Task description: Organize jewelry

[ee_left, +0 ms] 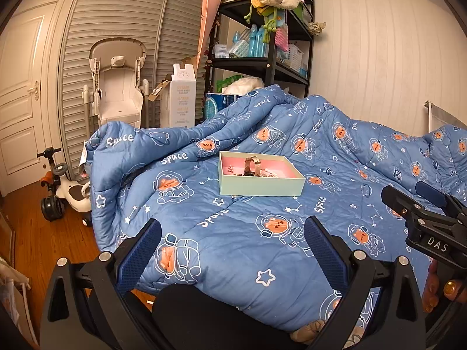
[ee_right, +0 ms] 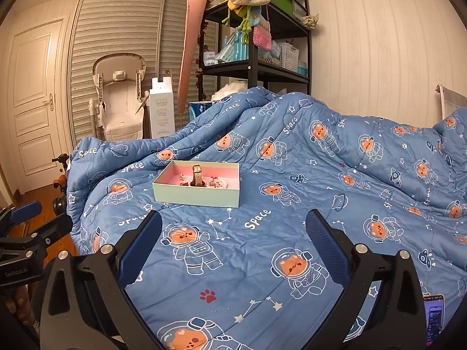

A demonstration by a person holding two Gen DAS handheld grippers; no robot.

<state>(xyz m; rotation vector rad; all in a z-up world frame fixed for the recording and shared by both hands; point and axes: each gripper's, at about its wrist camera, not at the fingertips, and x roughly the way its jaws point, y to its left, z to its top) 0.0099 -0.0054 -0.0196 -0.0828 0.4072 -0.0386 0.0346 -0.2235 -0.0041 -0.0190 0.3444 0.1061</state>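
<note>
A bedroom seen from two handheld grippers held side by side over a bed. At far left stands a white panelled door (ee_left: 20, 93), with a child's ride-on toy (ee_left: 65, 194) on the wooden floor just beside the bed's corner. Next come a white baby high chair (ee_left: 118, 87) and a tall white carton (ee_left: 178, 99) against slatted wardrobe doors. Further right rises a black shelf unit (ee_left: 271, 67) crowded with bottles, baskets and knitted toys.

A blue quilt (ee_left: 254, 242) printed with bears in space suits covers the bed. On it, near the middle, sits a shallow pale green box (ee_left: 259, 185) with a pink inside. In the box a watch (ee_right: 198, 176) stands on its strap, with small pieces of jewelry (ee_right: 217, 182) around it, too small to tell apart.

The left gripper (ee_left: 232, 253) hovers above the quilt, well short of the box, its blue-padded jaws spread wide and holding nothing. The right gripper (ee_right: 233, 250) hovers likewise, jaws wide and empty, with the box ahead to its left. A phone (ee_right: 435, 318) lies at the far right edge.
</note>
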